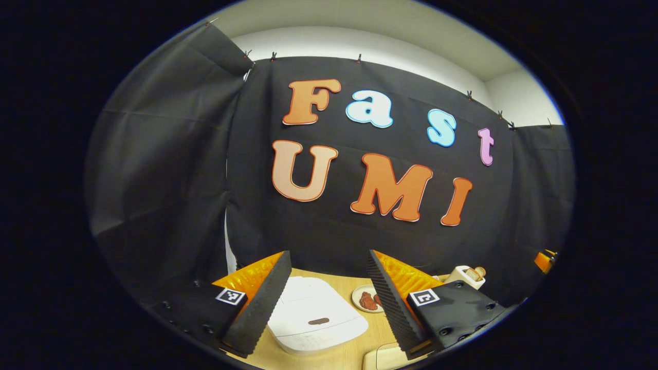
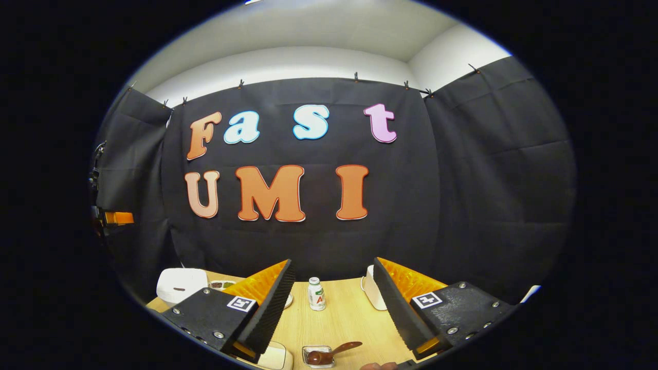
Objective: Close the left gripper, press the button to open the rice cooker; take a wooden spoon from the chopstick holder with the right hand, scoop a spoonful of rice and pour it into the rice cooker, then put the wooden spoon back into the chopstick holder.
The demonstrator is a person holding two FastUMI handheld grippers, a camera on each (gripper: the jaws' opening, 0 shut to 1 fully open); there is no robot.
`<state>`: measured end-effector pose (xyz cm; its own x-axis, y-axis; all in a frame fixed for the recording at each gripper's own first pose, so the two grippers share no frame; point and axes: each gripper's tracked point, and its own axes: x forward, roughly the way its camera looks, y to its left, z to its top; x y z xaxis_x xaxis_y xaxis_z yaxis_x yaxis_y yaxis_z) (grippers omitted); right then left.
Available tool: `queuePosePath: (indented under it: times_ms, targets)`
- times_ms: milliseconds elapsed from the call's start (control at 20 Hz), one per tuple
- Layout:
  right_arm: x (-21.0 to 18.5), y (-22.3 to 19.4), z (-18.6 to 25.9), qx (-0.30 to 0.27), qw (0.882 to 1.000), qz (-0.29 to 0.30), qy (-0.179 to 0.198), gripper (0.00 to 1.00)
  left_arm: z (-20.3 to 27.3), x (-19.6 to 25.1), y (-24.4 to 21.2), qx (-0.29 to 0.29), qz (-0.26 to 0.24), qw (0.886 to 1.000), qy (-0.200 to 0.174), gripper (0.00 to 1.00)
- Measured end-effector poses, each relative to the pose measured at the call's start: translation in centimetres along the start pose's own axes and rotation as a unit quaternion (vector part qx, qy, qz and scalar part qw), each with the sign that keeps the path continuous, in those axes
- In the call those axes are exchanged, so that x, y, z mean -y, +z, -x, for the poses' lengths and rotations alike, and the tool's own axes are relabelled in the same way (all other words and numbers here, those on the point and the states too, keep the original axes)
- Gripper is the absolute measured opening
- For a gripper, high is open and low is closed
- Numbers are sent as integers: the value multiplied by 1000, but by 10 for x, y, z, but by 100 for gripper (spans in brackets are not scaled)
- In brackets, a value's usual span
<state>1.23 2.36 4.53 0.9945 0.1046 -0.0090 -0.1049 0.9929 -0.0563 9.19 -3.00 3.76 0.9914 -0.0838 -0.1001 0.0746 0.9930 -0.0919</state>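
Both grippers held apart, empty. Left gripper (image 1: 329,300) above closed rice cooker (image 1: 313,316), small plate (image 1: 366,299) of brown food beyond. Right gripper (image 2: 334,303) over table (image 2: 349,318): wooden spoon (image 2: 331,353) lying in small tray (image 2: 317,355), bottle (image 2: 316,294) farther off.

Between the spread fingers of the left gripper (image 1: 329,303) lay the rice cooker (image 1: 313,313), its white shell smooth plastic with a soft sheen. Beneath it the table (image 1: 360,354) looked like pale, matt wood. The ribbed fingers (image 1: 259,308) appeared rough and dull. Ahead of the right gripper (image 2: 334,306) stood a small glossy plastic bottle (image 2: 316,294), and nearer its fingertips a dark, polished wooden spoon (image 2: 334,352) rested in a clear, shiny dish (image 2: 308,350). The booth wall (image 2: 488,180) behind was matt, creased cloth.
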Motion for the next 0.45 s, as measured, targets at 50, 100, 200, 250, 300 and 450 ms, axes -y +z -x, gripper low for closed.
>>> queuePosePath:
  times_ms: [50, 100, 200, 250, 300, 450]
  targets:
    - [-2, -1, 2, -1, 1000, -3, -1, 95, -2, 5, 4, 2, -5, 1000, -6, 100]
    - [-1, -2, 4, -3, 1000, -5, -2, 95, -3, 10, 6, 4, -7, 1000, -11, 100]
    - [5, 0, 7, -5, 1000, 1, -9, 95, -6, 21, 12, 5, -1, 1000, -26, 100]
    - [8, 2, 7, -4, 1000, 6, -14, 95, -7, 27, 12, 4, 6, 999, -36, 100]
    - [11, 4, 7, -3, 1000, 7, -17, 95, -6, 31, 14, 6, 9, 999, -40, 100]
    - [5, 13, 3, 2, 1000, -6, -8, 95, -2, 27, 22, 17, -24, 999, -26, 100]
